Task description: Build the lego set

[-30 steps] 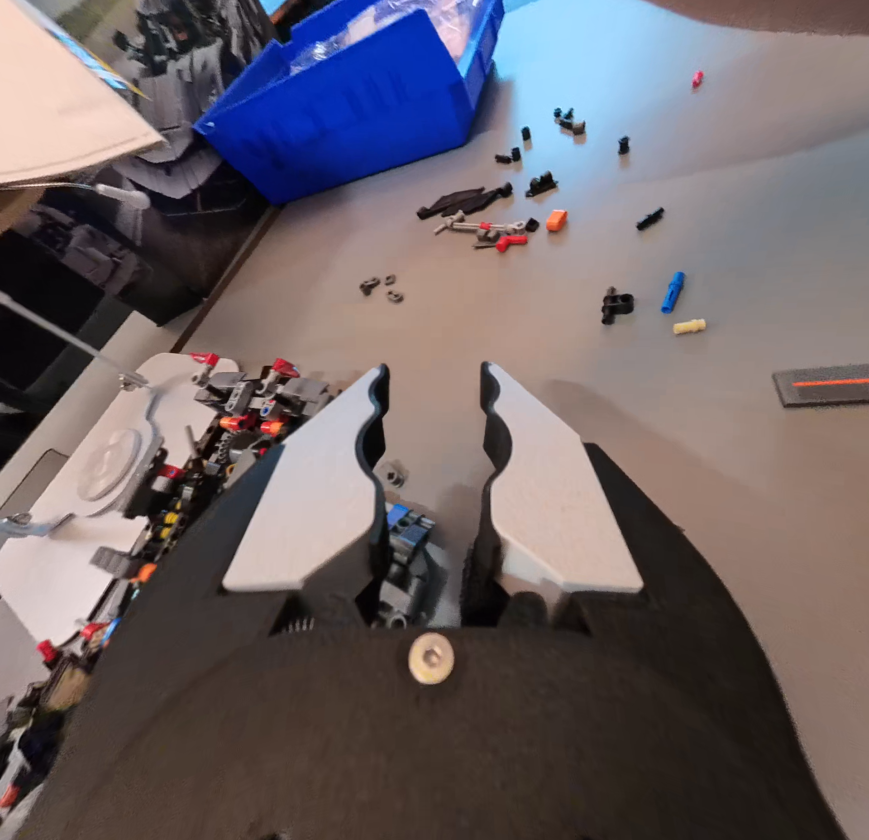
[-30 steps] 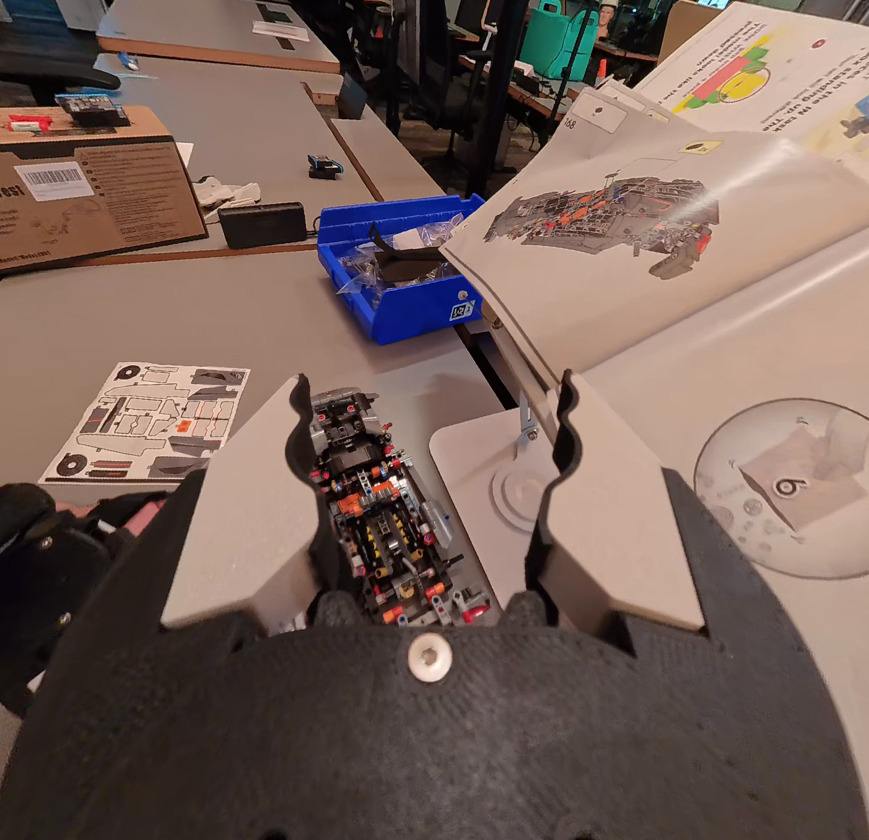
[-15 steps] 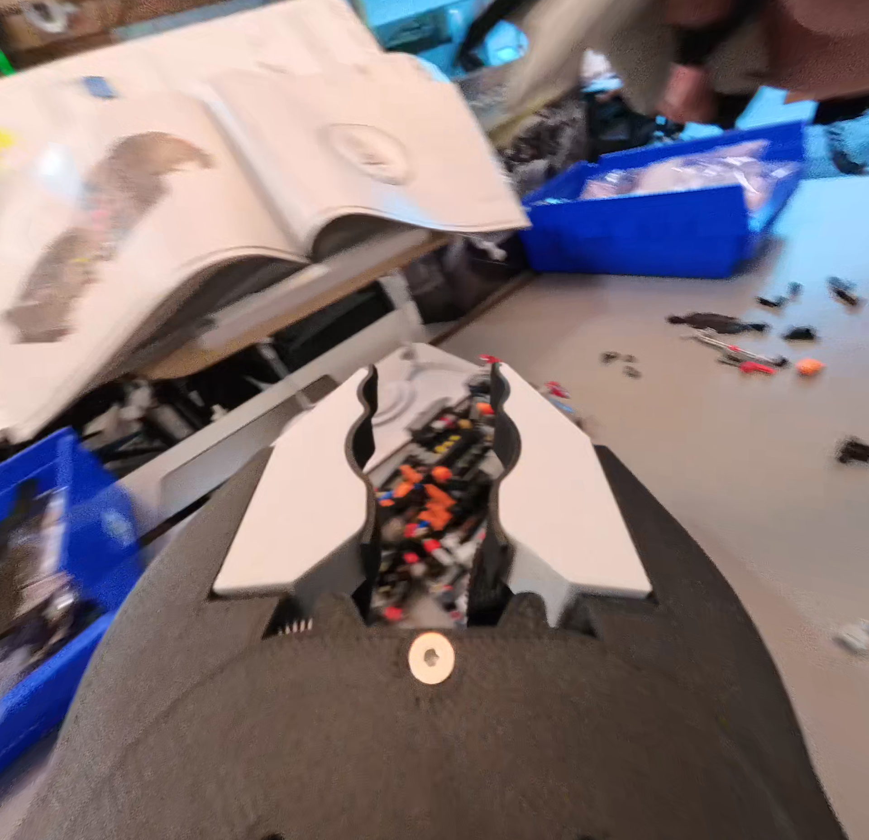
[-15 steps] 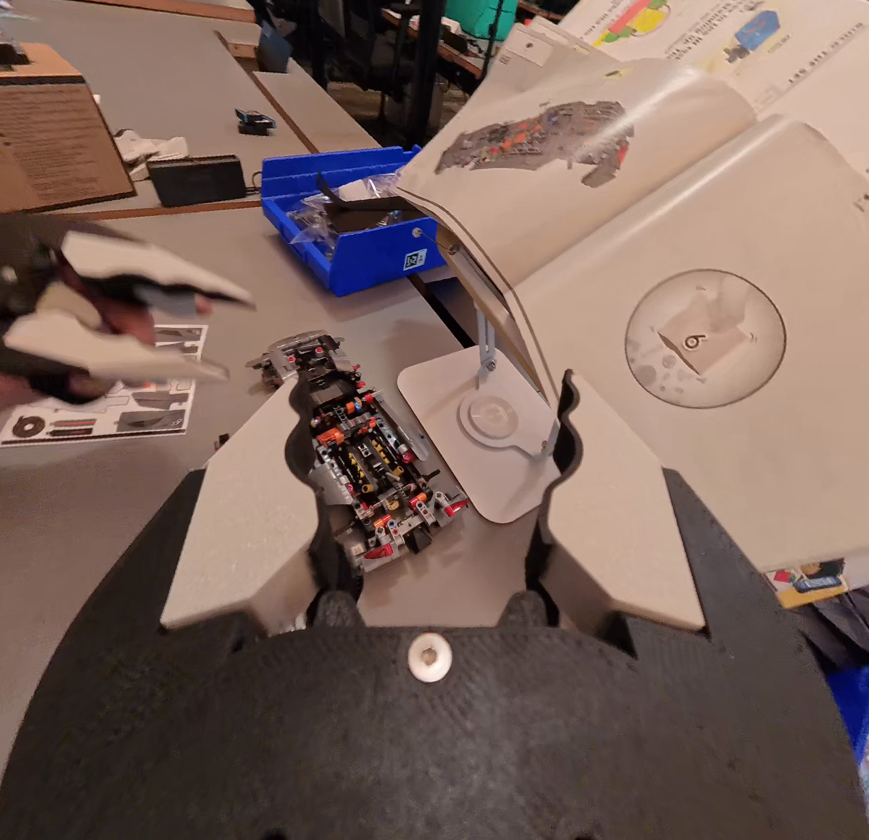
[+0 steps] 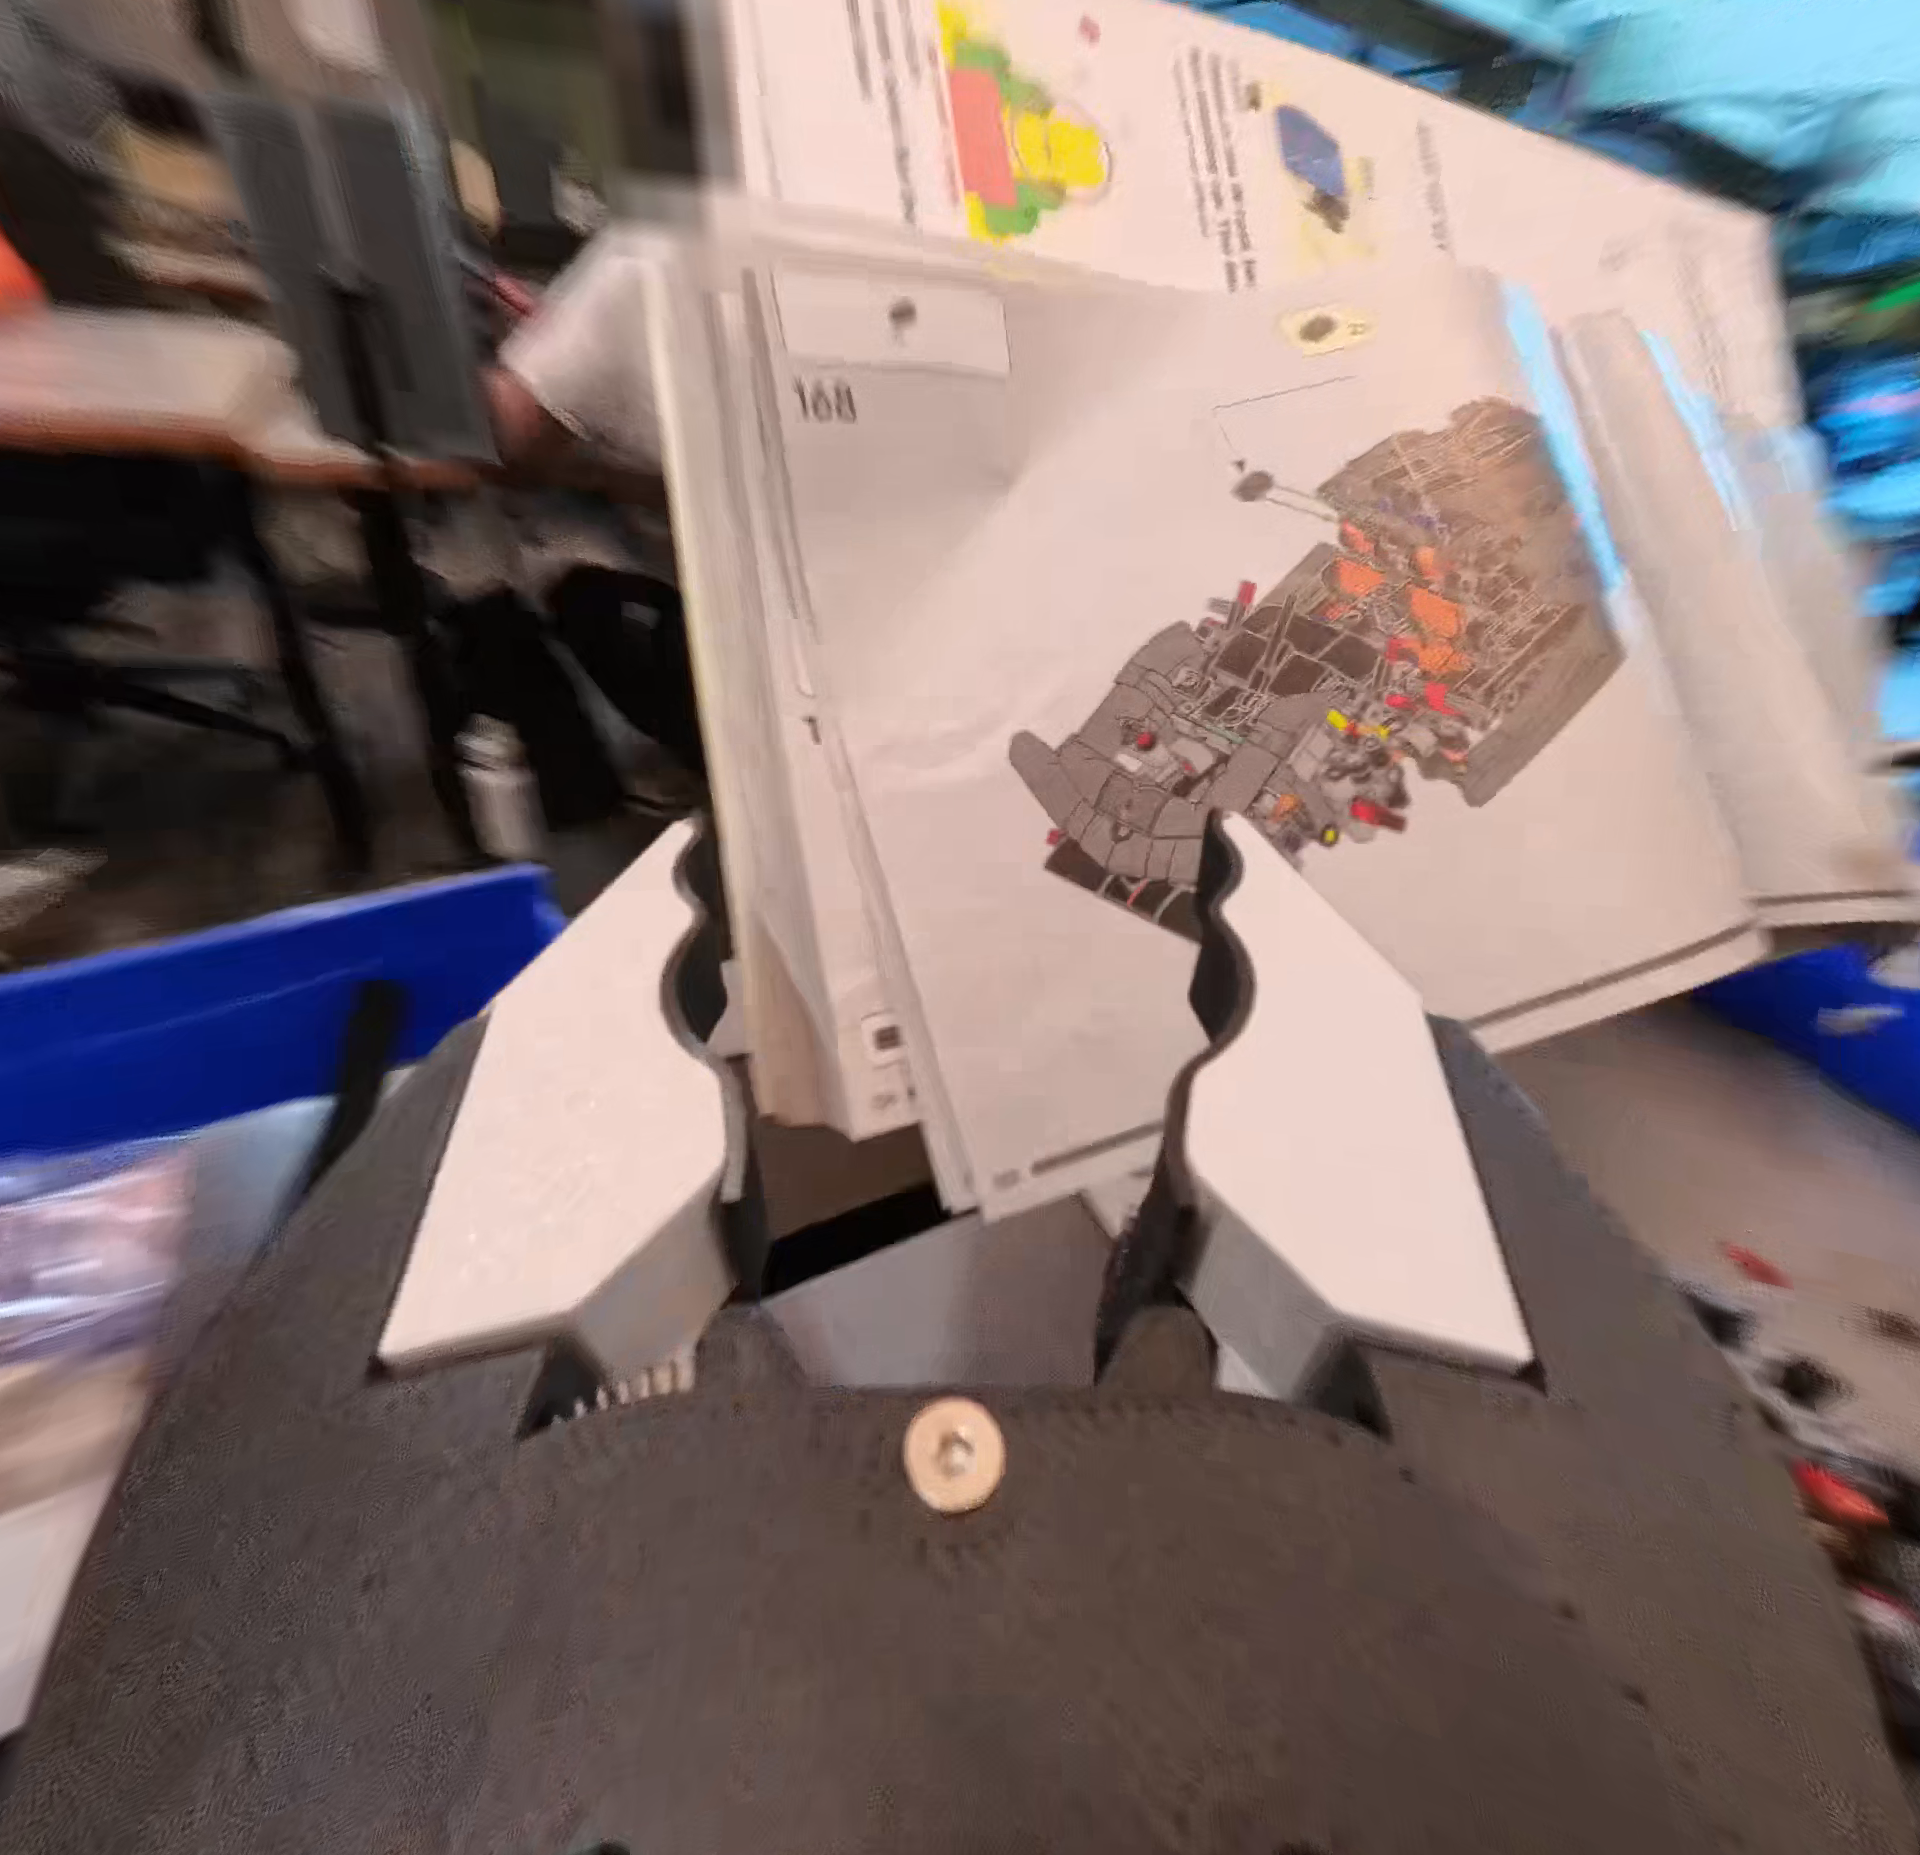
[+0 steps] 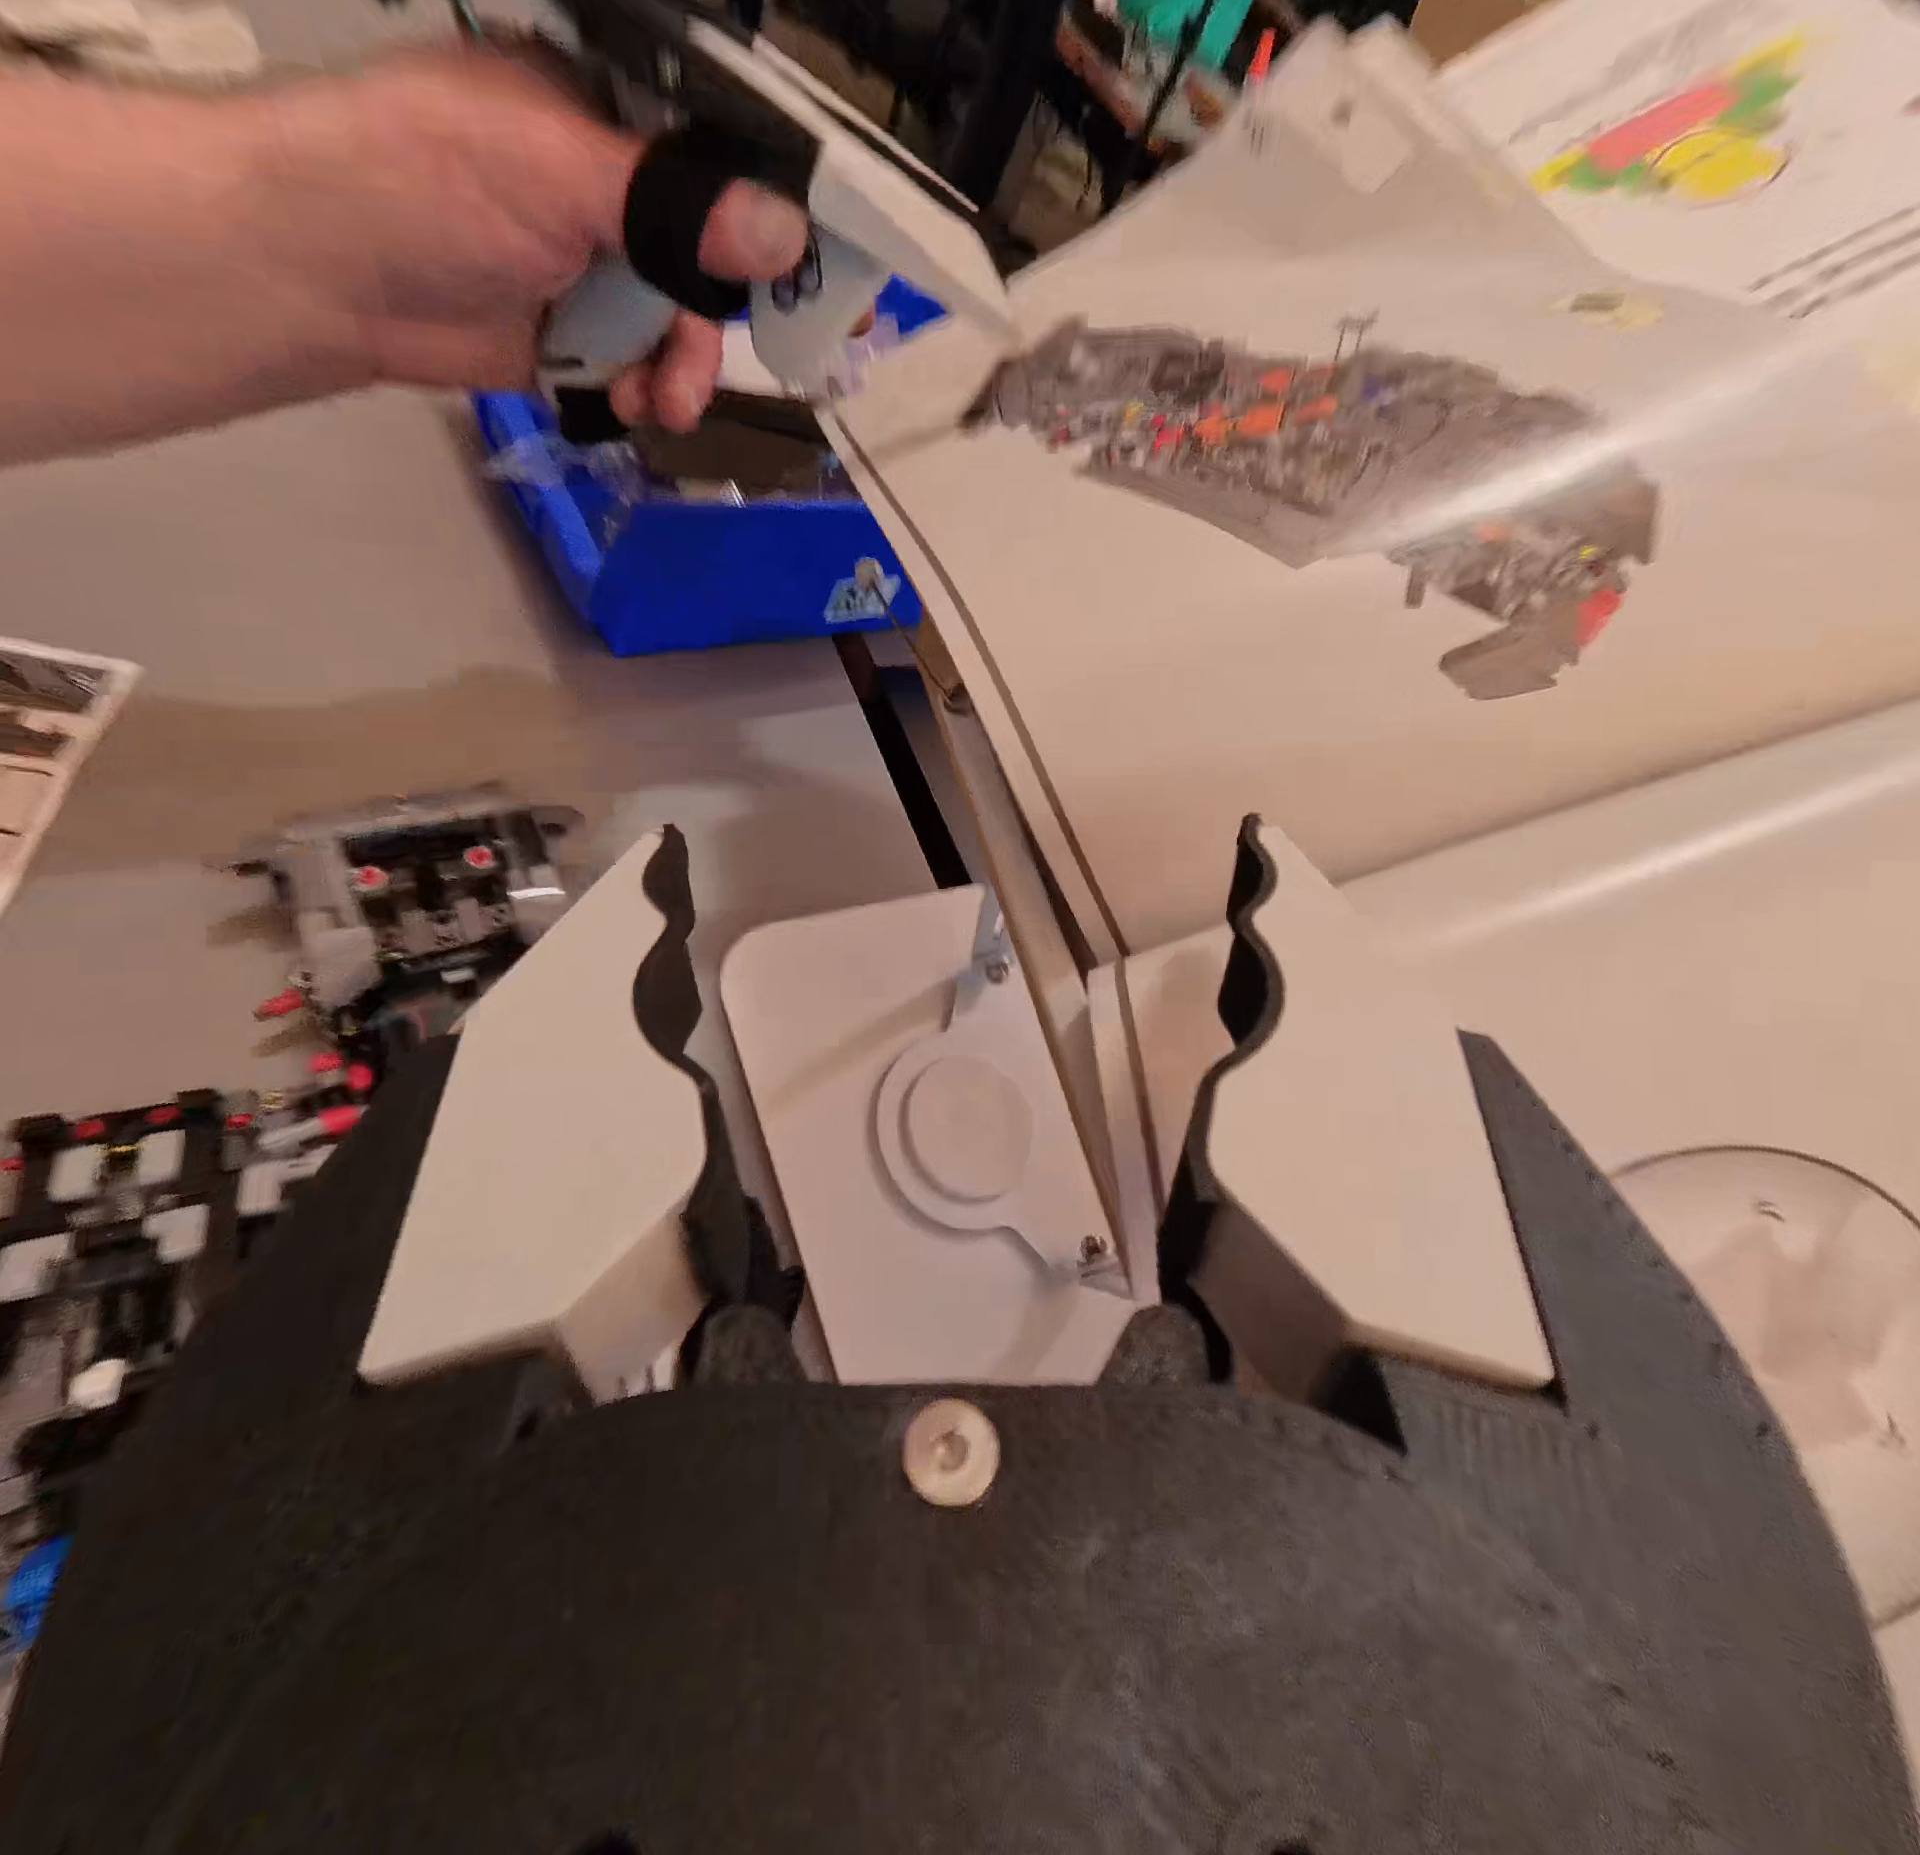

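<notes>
Your left tool (image 5: 951, 860) is raised with its jaws spread wide and empty, gripped in your left hand (image 6: 499, 247); your right tool (image 6: 956, 860) gapes wide too, empty.

An open instruction book (image 5: 1039, 558) carries most of the print on view. A bold page number (image 5: 826, 403) sits at the top left corner of the page with the large model drawing. A small yellow tag (image 5: 1322, 328) with a figure is printed near that page's top right. The page above bears columns of small print (image 5: 883, 70) beside a coloured diagram, too blurred to read. In the right wrist view, a white label (image 6: 857, 600) stands on the front wall of a blue bin (image 6: 727, 558), its marks unreadable. A sticker sheet (image 6: 42, 725) lies at the left edge, its printing too blurred to make out.
</notes>
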The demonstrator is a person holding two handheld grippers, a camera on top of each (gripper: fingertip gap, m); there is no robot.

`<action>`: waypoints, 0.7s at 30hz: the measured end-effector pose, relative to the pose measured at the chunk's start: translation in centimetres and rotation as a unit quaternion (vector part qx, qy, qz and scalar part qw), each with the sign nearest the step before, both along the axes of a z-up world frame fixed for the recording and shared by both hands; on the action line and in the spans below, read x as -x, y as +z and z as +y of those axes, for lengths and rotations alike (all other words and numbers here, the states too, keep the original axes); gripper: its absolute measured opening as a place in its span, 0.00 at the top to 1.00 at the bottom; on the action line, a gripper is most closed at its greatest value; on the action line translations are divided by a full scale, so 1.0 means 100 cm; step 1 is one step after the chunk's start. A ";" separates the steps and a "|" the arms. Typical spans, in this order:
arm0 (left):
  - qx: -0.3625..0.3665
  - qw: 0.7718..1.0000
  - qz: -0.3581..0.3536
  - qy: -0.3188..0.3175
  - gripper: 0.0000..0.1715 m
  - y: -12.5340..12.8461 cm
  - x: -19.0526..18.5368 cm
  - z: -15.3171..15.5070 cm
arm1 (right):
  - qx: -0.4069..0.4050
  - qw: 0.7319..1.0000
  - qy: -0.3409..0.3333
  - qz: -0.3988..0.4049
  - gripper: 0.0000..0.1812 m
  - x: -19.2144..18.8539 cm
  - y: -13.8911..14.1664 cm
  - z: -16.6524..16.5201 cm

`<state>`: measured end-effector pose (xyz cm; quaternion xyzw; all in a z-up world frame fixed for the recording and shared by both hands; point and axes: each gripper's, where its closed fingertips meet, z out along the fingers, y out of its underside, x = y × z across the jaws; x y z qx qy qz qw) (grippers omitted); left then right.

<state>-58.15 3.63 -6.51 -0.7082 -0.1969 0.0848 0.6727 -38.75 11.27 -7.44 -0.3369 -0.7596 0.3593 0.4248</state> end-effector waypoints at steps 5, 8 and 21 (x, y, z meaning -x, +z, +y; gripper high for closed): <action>-0.063 0.982 -0.147 -0.105 0.50 -0.015 0.012 0.029 | -0.006 0.999 -0.040 -0.014 0.50 0.020 -0.017 0.023; -0.082 0.972 -0.182 -0.120 0.59 -0.017 0.012 0.024 | -0.016 0.998 -0.051 -0.015 0.54 0.016 -0.017 0.028; -0.088 0.985 -0.138 -0.060 0.87 -0.011 -0.017 -0.029 | -0.049 0.997 -0.059 -0.020 0.60 -0.002 -0.006 0.017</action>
